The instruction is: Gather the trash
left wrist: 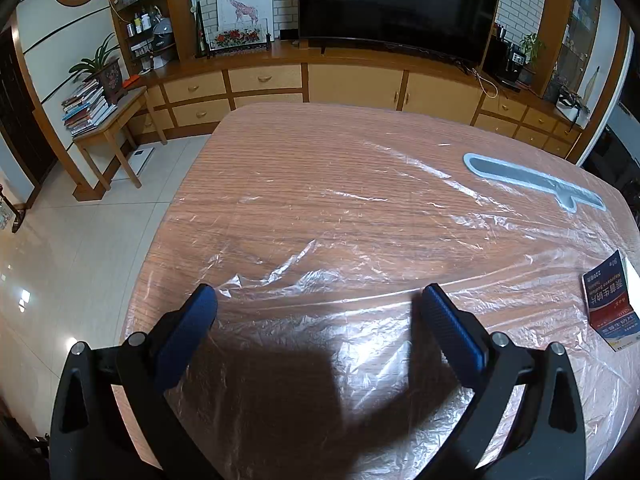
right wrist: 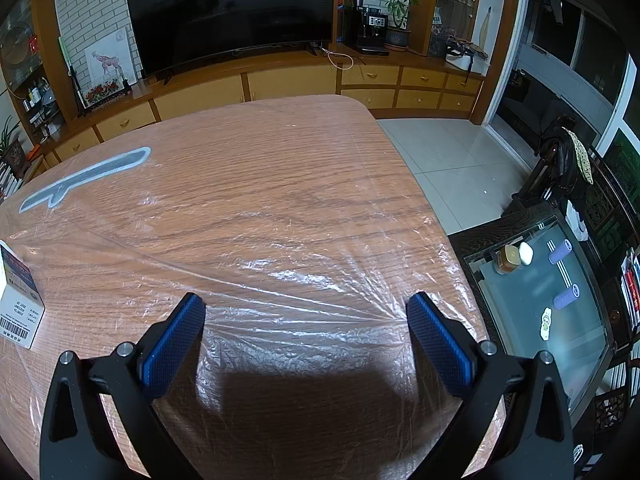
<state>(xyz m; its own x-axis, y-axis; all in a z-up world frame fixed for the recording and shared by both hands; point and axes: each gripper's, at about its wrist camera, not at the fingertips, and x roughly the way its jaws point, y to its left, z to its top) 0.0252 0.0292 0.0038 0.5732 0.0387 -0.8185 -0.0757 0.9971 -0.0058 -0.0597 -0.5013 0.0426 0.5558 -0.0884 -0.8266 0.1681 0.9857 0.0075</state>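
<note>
A wooden table is covered by a thin clear plastic sheet, wrinkled near both grippers. A small medicine box, blue, red and white, lies on the sheet, at the right edge of the left wrist view and the left edge of the right wrist view. A long grey knife-shaped blister pack lies farther back. My left gripper is open above the wrinkled sheet, holding nothing. My right gripper is open too, over bunched plastic near the table's right side.
A TV cabinet with drawers runs behind the table. A side table with books and a plant stands left on the tiled floor. A dark glass-topped table with small items sits right of the table edge.
</note>
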